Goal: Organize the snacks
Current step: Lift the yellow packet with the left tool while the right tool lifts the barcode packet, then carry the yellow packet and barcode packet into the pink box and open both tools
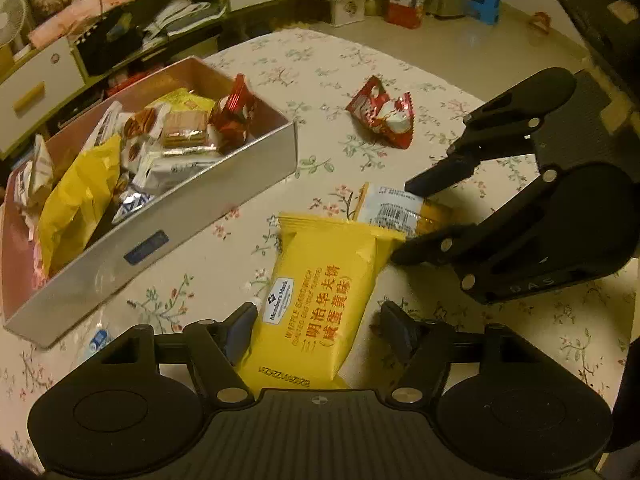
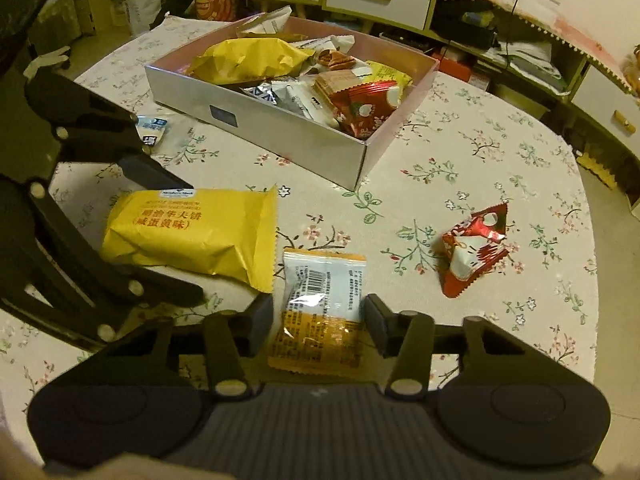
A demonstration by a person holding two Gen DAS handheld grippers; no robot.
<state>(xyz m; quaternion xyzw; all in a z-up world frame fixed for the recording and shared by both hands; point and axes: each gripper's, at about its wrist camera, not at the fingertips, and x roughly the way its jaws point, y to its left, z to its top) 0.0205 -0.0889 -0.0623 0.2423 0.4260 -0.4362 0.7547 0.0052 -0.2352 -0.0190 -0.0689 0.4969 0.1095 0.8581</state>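
Yellow waffle packet (image 1: 320,300) lies bottom centre between the spread left gripper (image 1: 320,328), pads not pressing it; beside it the orange-white sachet (image 2: 320,308) sits between the right gripper (image 2: 316,320), also unpinched; box (image 1: 224,196) upper left

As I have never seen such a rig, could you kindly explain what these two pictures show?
There is no robot: a person holds a black two-finger gripper in each hand, and a fisheye camera on each looks along its fingers. One picture is the left gripper's view, the other the right's; each also shows the other gripper. On the floral tablecloth stands a silver box holding many snacks, and a red-and-white snack packet lies loose. The left gripper is open, straddling a yellow waffle sandwich pack that lies flat. The right gripper has its fingers close beside a small orange-and-white packet; whether they pinch it I cannot tell.
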